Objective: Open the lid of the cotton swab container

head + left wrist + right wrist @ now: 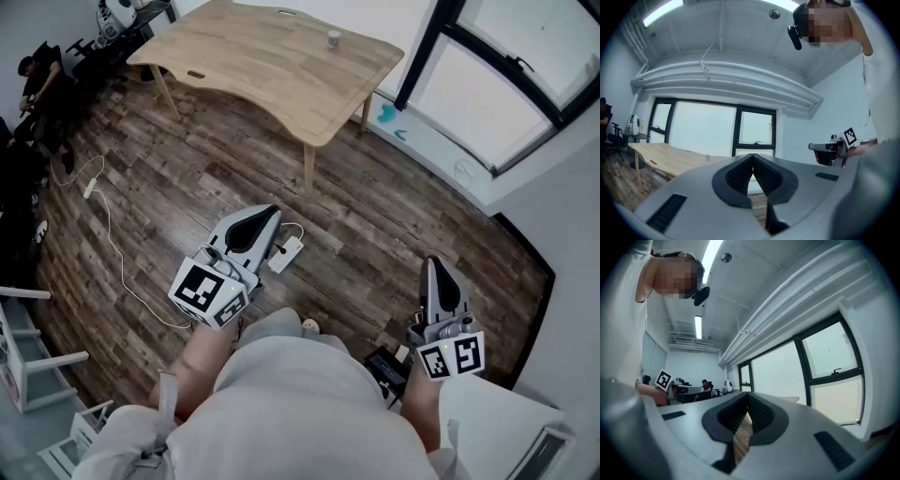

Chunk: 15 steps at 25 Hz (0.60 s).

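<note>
Finding: the small, pale, cylindrical cotton swab container (334, 38) stands on the far part of the light wooden table (272, 66), well apart from both of your grippers and ahead of you. It looks upright. It is too small in the head view for its lid or material to be made out.

Left gripper (265, 217): grey moulded plastic with ribbed black pads. The jaws are shut together with nothing between them, as its own view confirms (752, 161). It points roughly toward the table, and the container shows there as a speck on the tabletop (707, 157).

Right gripper (436, 267): same build, jaws closed and empty (747, 401), held low beside your hip.

Judgement: the left gripper is somewhat nearer the container. Neither can reach it from here, so you must first cross the dark plank floor (169, 187).

Hazard: a white power strip (286, 253) with its cable lies on the floor just ahead of you.
</note>
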Motion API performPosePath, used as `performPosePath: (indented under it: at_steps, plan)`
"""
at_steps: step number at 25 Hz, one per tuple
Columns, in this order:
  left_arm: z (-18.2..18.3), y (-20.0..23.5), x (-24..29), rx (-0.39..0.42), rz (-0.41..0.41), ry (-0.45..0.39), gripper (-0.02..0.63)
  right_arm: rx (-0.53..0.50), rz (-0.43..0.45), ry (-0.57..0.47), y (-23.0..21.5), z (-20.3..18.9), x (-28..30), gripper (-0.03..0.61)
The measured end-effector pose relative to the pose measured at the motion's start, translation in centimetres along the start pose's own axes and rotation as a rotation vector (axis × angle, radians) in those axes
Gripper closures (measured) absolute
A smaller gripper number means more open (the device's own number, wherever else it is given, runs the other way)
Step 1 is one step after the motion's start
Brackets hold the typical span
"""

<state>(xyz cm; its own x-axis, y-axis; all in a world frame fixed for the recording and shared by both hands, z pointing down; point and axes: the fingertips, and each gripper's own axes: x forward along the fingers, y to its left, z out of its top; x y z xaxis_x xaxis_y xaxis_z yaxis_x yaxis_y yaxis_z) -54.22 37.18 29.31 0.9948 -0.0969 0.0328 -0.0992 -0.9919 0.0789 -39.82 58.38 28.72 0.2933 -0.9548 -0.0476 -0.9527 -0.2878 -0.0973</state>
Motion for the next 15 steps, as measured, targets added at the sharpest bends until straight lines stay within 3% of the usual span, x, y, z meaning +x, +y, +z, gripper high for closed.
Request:
performPosePath:
  at_steps: [7, 15]
  plan:
    - [-0.5, 1.8, 1.6, -0.009, 0.041, 0.027, 0.601, 0.038, -0.006, 0.018, -2.5, -1.1, 1.8, 0.558]
    - [-0.6, 6.6, 7.7, -0.022, 0.029, 0.005, 0.601, 0.021, -0.02, 0.02, -6.0, -1.3, 7.7, 0.557]
